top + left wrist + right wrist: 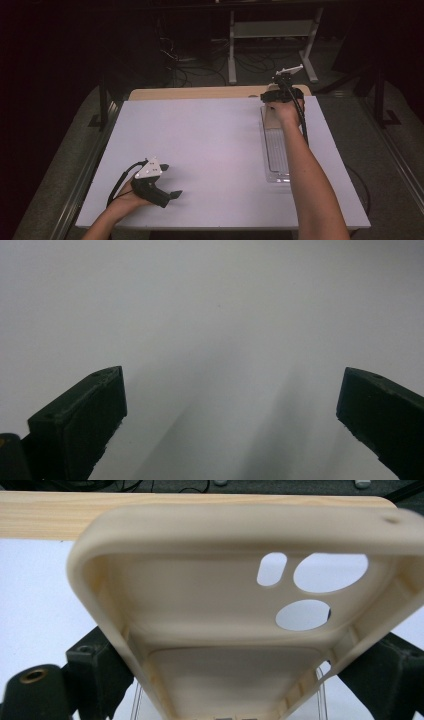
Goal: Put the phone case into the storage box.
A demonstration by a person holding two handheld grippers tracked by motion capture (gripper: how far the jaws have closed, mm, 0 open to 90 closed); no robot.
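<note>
A beige phone case [235, 610] with camera cut-outs is clamped across its width between the black jaws of my right gripper [230, 672], inner side facing the camera. From above, that right gripper [281, 96] is at the far right of the white table, over the far end of a clear plastic tray [276, 160], and part of the beige case [271, 120] peeks out beside the hand. My left gripper [169, 181] rests low at the front left of the table, jaws wide apart. Only bare white table lies between the left gripper [232, 405] jaws.
A wooden board [200, 93] runs along the table's far edge. Behind the table stand a metal frame [272, 35] and loose cables [190, 65] on the floor. The white table top [200, 145] stretches bare between the two hands.
</note>
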